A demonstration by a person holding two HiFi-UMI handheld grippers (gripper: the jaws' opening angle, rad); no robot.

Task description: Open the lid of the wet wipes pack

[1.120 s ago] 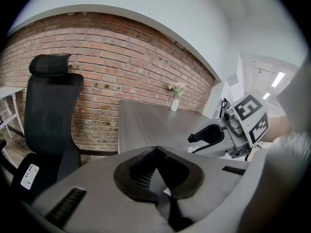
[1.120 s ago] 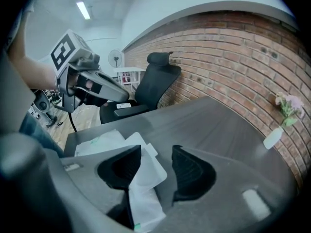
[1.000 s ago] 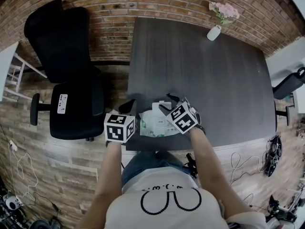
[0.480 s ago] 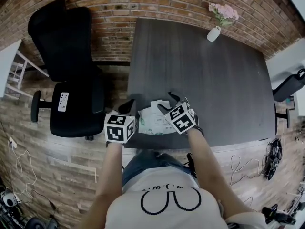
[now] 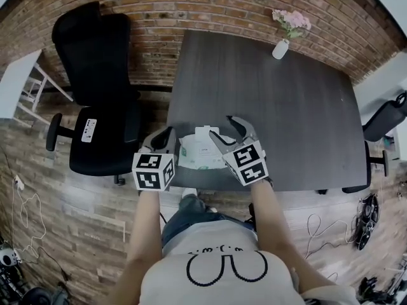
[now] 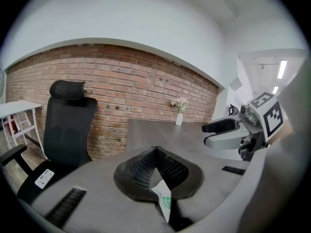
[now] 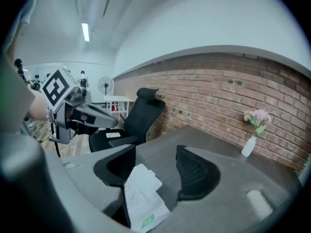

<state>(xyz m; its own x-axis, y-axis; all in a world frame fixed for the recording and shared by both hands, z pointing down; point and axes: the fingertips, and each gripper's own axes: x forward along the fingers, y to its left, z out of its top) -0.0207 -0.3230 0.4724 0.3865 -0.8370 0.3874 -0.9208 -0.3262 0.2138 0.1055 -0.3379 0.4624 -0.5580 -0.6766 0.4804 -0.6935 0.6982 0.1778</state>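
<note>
The wet wipes pack (image 5: 198,155), white with green print, is near the dark table's (image 5: 280,100) front edge. Its white lid flap (image 7: 144,175) is turned up. My left gripper (image 5: 166,138) is shut on the pack's left edge, and a corner of the pack (image 6: 164,201) shows between its pads. My right gripper (image 5: 230,129) is over the pack's right side; its jaws have just been opening and now stand wide. In the right gripper view the pack (image 7: 141,205) lies low between the pads (image 7: 197,171), which do not touch it.
A white vase of pink flowers (image 5: 280,48) stands at the table's far edge. A black office chair (image 5: 95,88) is left of the table, with a brick wall behind. Another chair (image 5: 385,121) is at the right.
Both grippers have risen. The right gripper's jaws have spread and come off the pack, and the white lid flap now shows turned up. The left gripper keeps its hold on the pack's edge.
</note>
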